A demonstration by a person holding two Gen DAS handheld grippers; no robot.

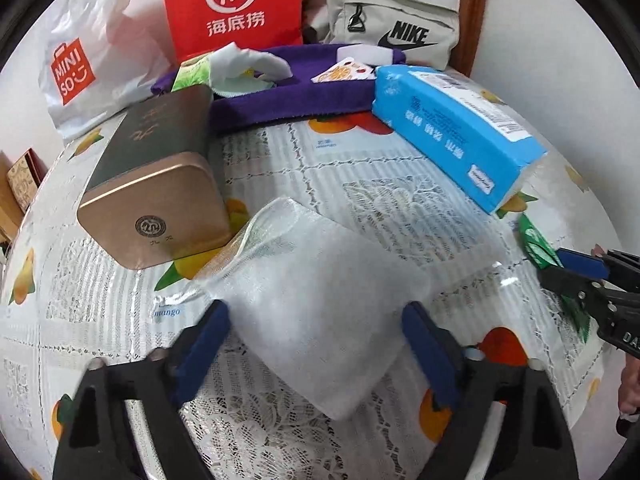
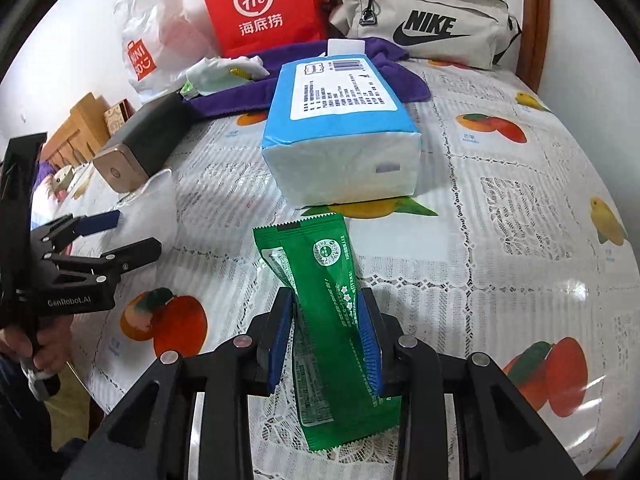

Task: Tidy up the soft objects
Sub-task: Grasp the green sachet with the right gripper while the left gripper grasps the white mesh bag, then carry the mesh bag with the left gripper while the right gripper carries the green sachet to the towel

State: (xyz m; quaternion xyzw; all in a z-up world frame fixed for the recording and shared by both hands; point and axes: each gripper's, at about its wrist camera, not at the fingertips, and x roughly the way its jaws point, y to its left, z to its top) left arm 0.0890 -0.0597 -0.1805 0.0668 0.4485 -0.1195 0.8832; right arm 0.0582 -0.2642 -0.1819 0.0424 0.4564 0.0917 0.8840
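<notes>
Left tongs [image 1: 316, 344] apart, straddling the white mesh pouch [image 1: 320, 312] lying flat on the counter [image 1: 360, 184]; pads not touching it. Right tongs [image 2: 326, 344] clamped on the green packet [image 2: 332, 320], its far end pointing toward the blue tissue pack [image 2: 340, 128]. Tissue pack sits mid-counter, back edge on the purple towel [image 2: 304, 76]. Gold-capped dark tin [image 1: 156, 184] lies on its side, just beside the pouch's drawstring end.
</notes>
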